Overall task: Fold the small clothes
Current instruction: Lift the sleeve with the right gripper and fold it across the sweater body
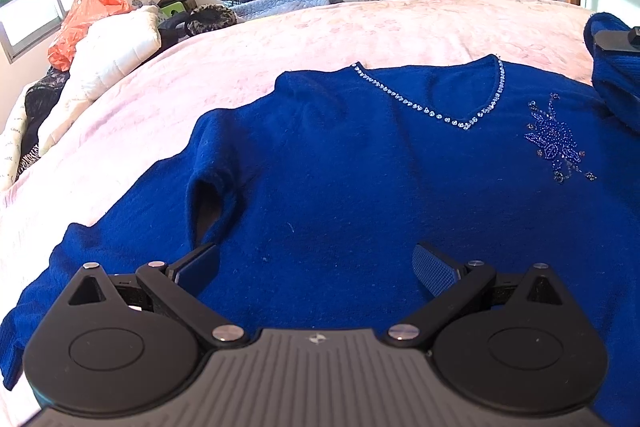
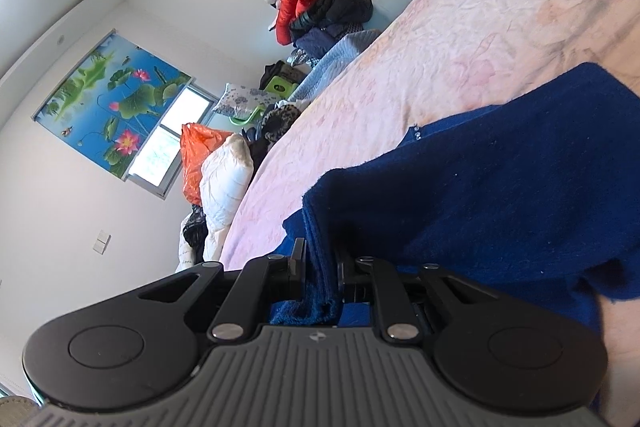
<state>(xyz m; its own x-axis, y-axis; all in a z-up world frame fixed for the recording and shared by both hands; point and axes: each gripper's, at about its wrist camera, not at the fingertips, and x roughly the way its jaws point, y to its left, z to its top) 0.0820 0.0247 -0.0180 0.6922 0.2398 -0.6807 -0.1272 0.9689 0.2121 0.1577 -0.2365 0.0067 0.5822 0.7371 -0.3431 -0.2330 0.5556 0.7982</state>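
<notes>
Left wrist: left tongs (image 1: 316, 267) gape wide over sweater (image 1: 360, 187) — right tongs (image 2: 320, 275) pinch it.

My work surface: bed (image 1: 360, 27) under pale pink floral cover. Blue sweater (image 1: 360, 187) spread flat on it; white quilt (image 1: 120, 47) at far-left edge.
</notes>
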